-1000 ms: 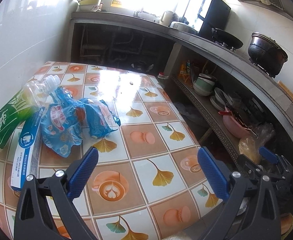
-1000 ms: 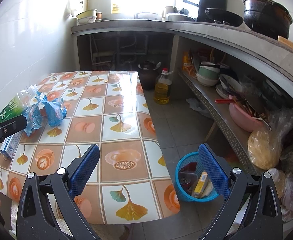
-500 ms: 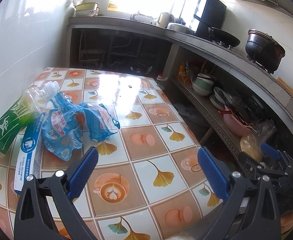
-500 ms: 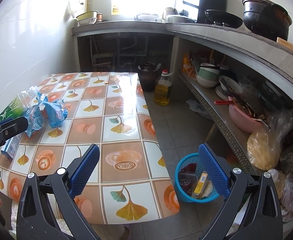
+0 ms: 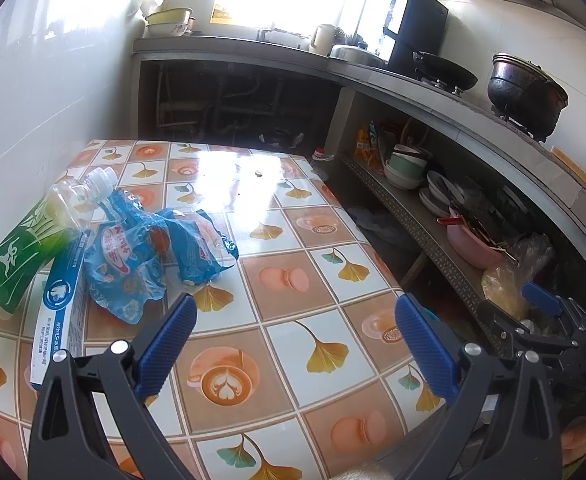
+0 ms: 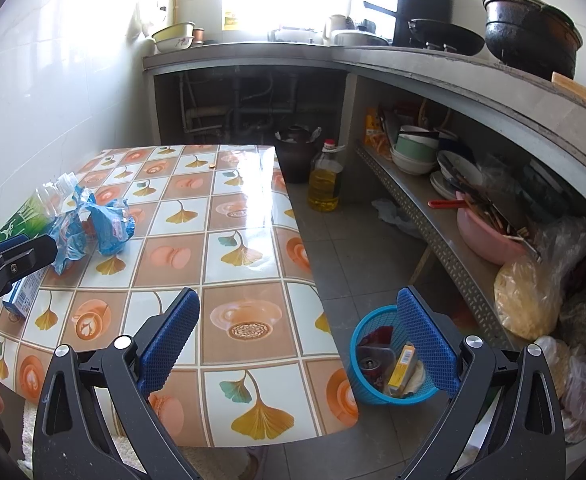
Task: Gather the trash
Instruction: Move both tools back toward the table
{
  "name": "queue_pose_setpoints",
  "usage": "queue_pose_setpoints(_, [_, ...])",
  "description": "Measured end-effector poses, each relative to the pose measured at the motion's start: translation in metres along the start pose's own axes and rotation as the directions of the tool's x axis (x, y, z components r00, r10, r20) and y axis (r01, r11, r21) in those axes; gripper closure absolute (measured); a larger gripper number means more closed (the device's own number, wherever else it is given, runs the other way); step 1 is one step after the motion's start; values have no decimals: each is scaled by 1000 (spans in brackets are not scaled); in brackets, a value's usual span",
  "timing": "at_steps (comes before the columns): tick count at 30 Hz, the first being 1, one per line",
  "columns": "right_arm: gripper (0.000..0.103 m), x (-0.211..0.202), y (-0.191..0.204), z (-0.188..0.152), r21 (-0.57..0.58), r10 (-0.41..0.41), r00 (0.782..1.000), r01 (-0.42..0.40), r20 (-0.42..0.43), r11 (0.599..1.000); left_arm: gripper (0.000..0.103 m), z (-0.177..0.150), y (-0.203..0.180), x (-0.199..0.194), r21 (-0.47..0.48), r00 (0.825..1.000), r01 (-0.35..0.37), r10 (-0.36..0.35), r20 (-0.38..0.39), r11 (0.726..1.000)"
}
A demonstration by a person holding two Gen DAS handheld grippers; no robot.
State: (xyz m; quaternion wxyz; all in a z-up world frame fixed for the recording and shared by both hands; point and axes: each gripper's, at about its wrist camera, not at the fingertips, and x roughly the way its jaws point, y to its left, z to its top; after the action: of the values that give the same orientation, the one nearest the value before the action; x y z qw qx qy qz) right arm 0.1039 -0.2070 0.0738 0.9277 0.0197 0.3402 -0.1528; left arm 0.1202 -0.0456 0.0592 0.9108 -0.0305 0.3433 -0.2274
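My left gripper point(image 5: 295, 336) has eased back from the blue wrappers point(image 5: 149, 256), bottle point(image 5: 33, 240) and box point(image 5: 59, 312) at frame left; both grippers gape wide, empty. Nothing collected yet; bin point(image 6: 373, 396) waits lower right.

My right tool point(image 6: 299, 330) hangs wide open over the tabletop point(image 6: 229, 248) edge. A blue basket point(image 6: 363, 384) with trash stands on the floor beside it. Crumpled blue wrappers point(image 6: 93, 228) lie by a green bottle point(image 6: 29, 214), near my left tool point(image 6: 9, 258).
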Motion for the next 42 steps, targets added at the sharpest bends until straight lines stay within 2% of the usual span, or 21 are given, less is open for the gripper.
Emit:
queue_pose_setpoints(22, [8,0,1,-1,3,-1,1000,1,0,1000,6,0,-2,-1,-2,1000,-1,1,0,1000])
queue_pose_setpoints(30, [8,0,2,-1,3,-2,1000,2,1,1000,6,-1,4,0,-8,999,36,-36,4,999])
queue_pose_setpoints(35, [8,1,-1,1,19,45,999,-45,-6,999,6,-4,18,-5,-33,998,64,-63,15,997])
queue_pose_setpoints(42, [8,20,4,16,50,172,985,-171,-25,984,6,-16,53,-32,-32,996,29,-26,87,999])
